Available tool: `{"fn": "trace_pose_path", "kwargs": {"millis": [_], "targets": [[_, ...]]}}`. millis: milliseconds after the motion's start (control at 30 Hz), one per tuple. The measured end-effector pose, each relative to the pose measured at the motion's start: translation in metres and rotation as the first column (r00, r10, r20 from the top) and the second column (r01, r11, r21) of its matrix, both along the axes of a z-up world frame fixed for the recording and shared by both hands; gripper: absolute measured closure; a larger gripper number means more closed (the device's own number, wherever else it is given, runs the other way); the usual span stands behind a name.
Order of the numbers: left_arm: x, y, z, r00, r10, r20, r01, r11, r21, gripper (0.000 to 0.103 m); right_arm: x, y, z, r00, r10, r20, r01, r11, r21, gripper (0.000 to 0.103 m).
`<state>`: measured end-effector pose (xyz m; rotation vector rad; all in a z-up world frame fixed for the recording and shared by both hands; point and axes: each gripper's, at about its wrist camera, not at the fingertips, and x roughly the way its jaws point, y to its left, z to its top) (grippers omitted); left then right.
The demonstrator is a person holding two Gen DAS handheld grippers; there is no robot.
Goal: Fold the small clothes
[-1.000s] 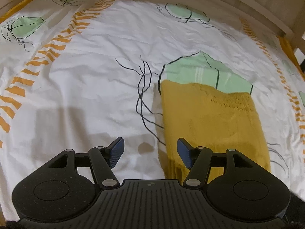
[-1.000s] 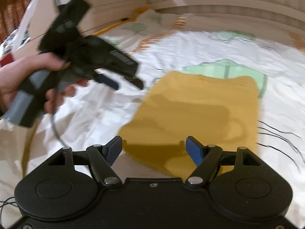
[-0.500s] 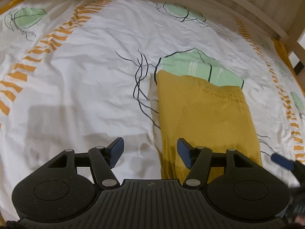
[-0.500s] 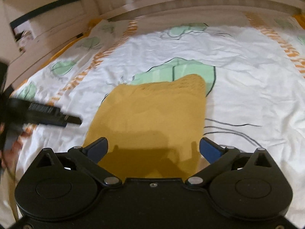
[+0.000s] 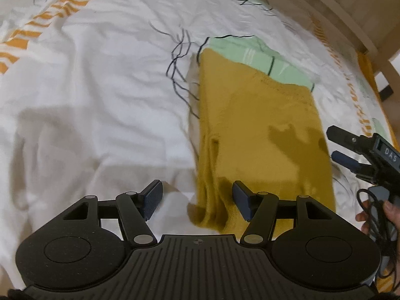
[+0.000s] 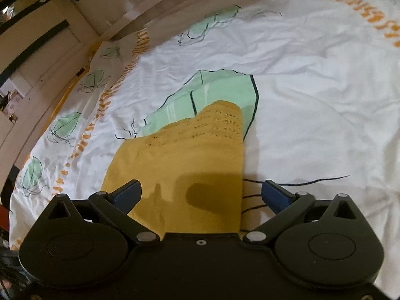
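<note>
Lying flat on the white bed sheet with green leaf prints and orange stripes (image 5: 95, 80): a mustard yellow knitted cloth (image 5: 260, 125), already folded into a long strip, sitting right of the middle in the left wrist view and in the lower middle of the right wrist view (image 6: 185, 170).

Hovering over the near end of the cloth: the left gripper (image 5: 197, 201), fingers wide apart, holding nothing, with the near left corner of the cloth between them. Hovering too: the right gripper (image 6: 201, 196), fingers wide, holding nothing, with the right edge of the cloth between them.

Looking like getting ready for the next fold. Probably needing both grippers to go down, pinch the two near corners, then lift them over to the far end.

Standing around the bed: a pale wooden bed frame (image 5: 345, 17) at the upper right. Nothing lying on the cloth or blocking the way.
</note>
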<state>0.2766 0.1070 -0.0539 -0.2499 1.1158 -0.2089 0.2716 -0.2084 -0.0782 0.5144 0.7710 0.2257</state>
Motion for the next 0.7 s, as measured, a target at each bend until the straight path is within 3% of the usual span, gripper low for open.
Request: {"fn": "trace_pose_path", "kwargs": {"millis": [267,333,433,700], "targets": [[0.005,-0.006,-0.007,1.0,-0.009,-0.008,0.009,1.0,0.012,0.041,0.013,-0.015,-0.015,1.0,0.027,-0.013,-0.025,0.995,0.094,0.0],[0.007,-0.009,-0.008,0.999,-0.035,-0.011,0.035,0.999,-0.012,0.04,0.014,-0.019,-0.017,1.0,0.025,-0.013,-0.023,0.993,0.114,0.0],[0.009,-0.011,-0.014,0.997,-0.045,-0.057,0.039,0.994,-0.105,0.039,0.015,-0.023,-0.017,1.0,0.029,-0.011,-0.028,0.992,0.124,0.0],[0.012,-0.009,-0.017,0.996,-0.028,-0.088,0.016,0.992,-0.126,0.038,0.014,-0.026,-0.017,0.997,0.079,-0.003,-0.078,0.989,0.125,0.0]]}}
